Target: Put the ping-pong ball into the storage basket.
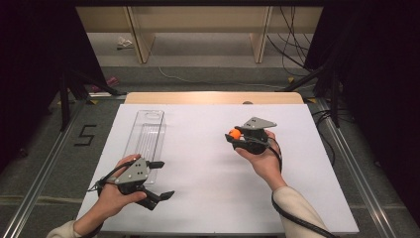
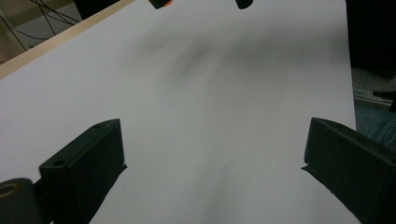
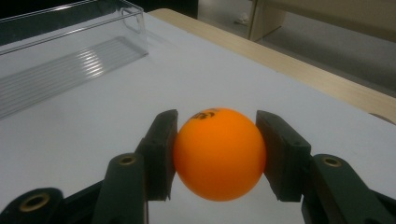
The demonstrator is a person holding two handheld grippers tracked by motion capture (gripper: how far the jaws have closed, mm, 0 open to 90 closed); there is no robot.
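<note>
1. Your right gripper (image 1: 236, 135) sits over the right half of the white table (image 1: 208, 163), with your right hand (image 1: 265, 156) curled under its body and its cable trailing back along your sleeve.
2. Its jaws are clamped on the orange ball (image 1: 235, 133). In the right gripper view, the ball (image 3: 218, 153) fills the gap between the two black pads, touching both of them. A small dark print shows on top of the ball.
3. The ball is held above the table surface, not resting on it, well to the right of the clear plastic tray (image 1: 146, 135).
4. The tray lies lengthwise on the left half of the table. The right gripper view shows the tray (image 3: 65, 60) beyond the ball, with a ribbed floor and a raised rim.
5. Your left gripper (image 1: 161, 179) rests near the table's front left edge, just beside the near end of the tray, with your left hand (image 1: 113, 196) around it.
6. Its jaws stand wide apart with nothing between them. In the left gripper view, the two jaw tips of the left gripper (image 2: 212, 154) frame bare white table.
7. At the top edge of the left gripper view, a sliver of the orange ball (image 2: 162, 3) shows.
</note>
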